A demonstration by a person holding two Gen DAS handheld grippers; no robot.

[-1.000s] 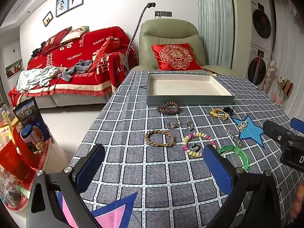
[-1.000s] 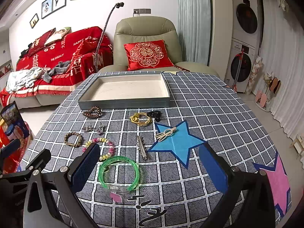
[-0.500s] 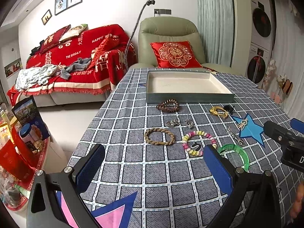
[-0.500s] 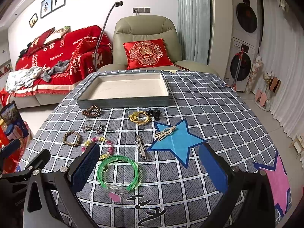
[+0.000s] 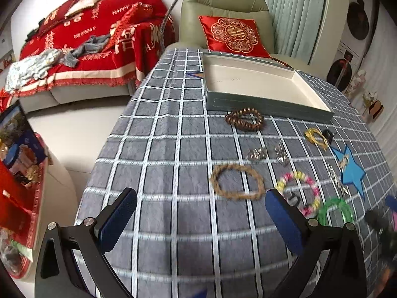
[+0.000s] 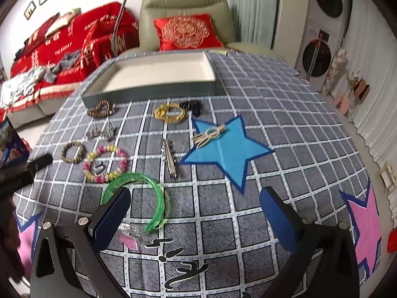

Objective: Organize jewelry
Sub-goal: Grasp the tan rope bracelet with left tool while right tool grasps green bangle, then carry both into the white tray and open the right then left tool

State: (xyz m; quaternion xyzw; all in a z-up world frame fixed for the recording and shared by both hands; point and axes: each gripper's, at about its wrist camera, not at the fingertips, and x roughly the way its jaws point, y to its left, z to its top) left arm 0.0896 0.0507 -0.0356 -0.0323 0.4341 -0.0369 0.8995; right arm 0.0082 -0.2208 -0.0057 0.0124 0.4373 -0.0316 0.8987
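Note:
Jewelry lies scattered on the grey checked tablecloth in front of a shallow grey tray [image 5: 268, 105] [image 6: 148, 92] with a white inside. There is a brown bead bracelet [image 5: 244, 119] [image 6: 100, 109], a braided tan bracelet [image 5: 237, 182] [image 6: 72, 152], a pastel bead bracelet [image 5: 299, 191] [image 6: 105, 164], a green bangle [image 6: 146, 193] [image 5: 335, 209], a yellow bracelet [image 6: 170, 113], a silver clip [image 6: 168, 157] and small silver charms [image 5: 266, 152]. My left gripper [image 5: 201, 217] is open and empty, near the braided bracelet. My right gripper [image 6: 194, 209] is open and empty, its left finger over the green bangle.
A blue paper star [image 6: 225, 149] carries a pale trinket [image 6: 211, 134]. Pink stars [image 6: 366, 223] lie near the table's front corners. The table edge drops off at the left [image 5: 99, 154]. An armchair [image 6: 183, 19] and red sofa stand behind the table.
Both grippers have moved forward and lower over the table, toward the jewelry. The left view has tilted. Nothing has been picked up.

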